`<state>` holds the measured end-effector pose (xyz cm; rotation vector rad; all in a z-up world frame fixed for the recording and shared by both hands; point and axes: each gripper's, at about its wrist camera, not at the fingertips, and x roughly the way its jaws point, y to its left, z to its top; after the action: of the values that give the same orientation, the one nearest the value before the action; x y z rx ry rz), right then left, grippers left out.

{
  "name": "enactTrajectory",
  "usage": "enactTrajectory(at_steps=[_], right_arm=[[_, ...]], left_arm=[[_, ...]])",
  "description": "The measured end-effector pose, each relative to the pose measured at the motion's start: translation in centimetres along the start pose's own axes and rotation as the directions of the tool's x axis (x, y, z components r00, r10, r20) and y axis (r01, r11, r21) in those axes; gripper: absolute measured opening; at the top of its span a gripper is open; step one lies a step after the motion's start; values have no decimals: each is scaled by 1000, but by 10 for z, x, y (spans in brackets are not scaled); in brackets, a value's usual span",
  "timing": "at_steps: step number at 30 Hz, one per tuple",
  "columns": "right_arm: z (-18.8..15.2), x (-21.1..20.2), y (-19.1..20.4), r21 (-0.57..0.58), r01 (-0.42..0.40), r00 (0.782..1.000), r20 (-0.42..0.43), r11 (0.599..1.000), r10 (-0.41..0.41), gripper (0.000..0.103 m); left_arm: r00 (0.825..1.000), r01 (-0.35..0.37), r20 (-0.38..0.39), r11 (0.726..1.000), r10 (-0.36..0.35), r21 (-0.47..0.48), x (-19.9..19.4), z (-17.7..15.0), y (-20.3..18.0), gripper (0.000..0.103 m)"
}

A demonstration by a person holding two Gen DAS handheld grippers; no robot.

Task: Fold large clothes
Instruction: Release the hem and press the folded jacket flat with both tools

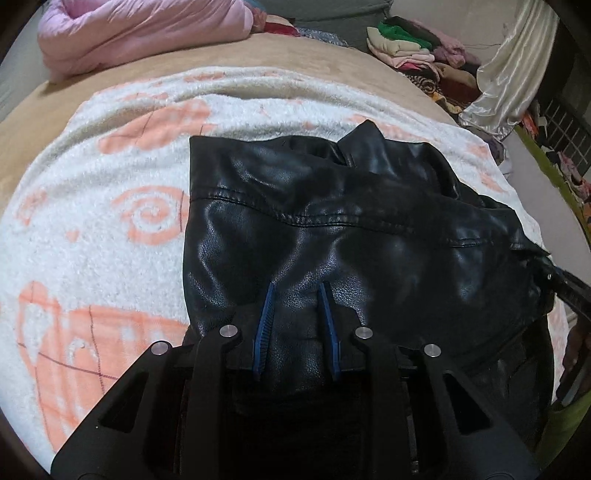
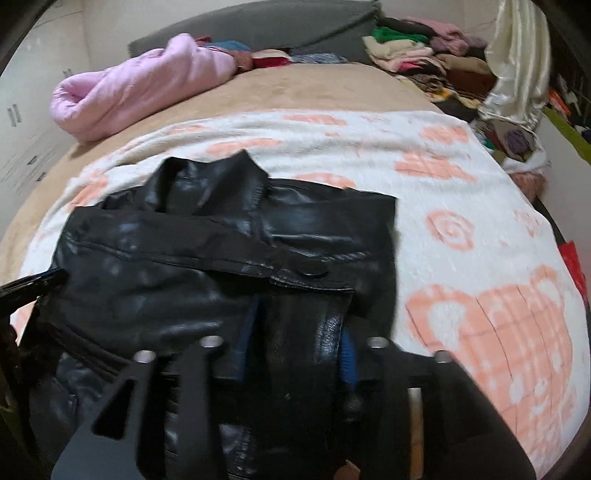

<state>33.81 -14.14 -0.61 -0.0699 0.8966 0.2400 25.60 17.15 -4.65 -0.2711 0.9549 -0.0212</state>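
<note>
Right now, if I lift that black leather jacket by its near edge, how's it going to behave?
The black leather jacket will probably sag and drape rather than hold shape: it already lies in soft folds and creases. Its glossy surface suggests it may slip between the left gripper pads. It looks thick and layered, so likely fairly heavy, and may drag on the fuzzy blanket.

Both cameras are riding on the handheld grippers, looking steeply down and forward over the bed from very close above the black leather jacket [image 1: 332, 221]. The left one is hanging over its left half, the right over its right, and both are sharing the white-and-peach blanket [image 2: 461, 221], the pink quilt [image 1: 140, 33] and the clothes pile [image 2: 406, 48] beyond.
</note>
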Motion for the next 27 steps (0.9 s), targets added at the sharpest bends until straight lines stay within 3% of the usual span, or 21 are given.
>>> enactTrajectory(at_steps=[4,7,12,19,22,27], right_arm=[[4,-33,-6,86,11,992,127,996,-22,48],[15,-42,14,42,-47,986,164,998,40,49],[32,-9,68,-120,-36,994,102,992,49,50],[31,64,79,-84,-9,994,-110,996,-1,52],[21,80,76,-70,-11,993,-115,997,3,52],[22,74,73,-49,-29,995,-102,998,23,52]], left_arm=[[1000,-18,3,1000,18,17,0,-1,-3,17],[1000,-25,7,999,25,23,0,-2,-4,17],[1000,-18,10,1000,18,15,0,-3,-2,17],[1000,-13,10,1000,13,12,-1,-3,-1,17],[1000,-15,11,1000,15,18,-1,-3,-3,17],[1000,-10,16,1000,10,7,-4,-2,-2,17]])
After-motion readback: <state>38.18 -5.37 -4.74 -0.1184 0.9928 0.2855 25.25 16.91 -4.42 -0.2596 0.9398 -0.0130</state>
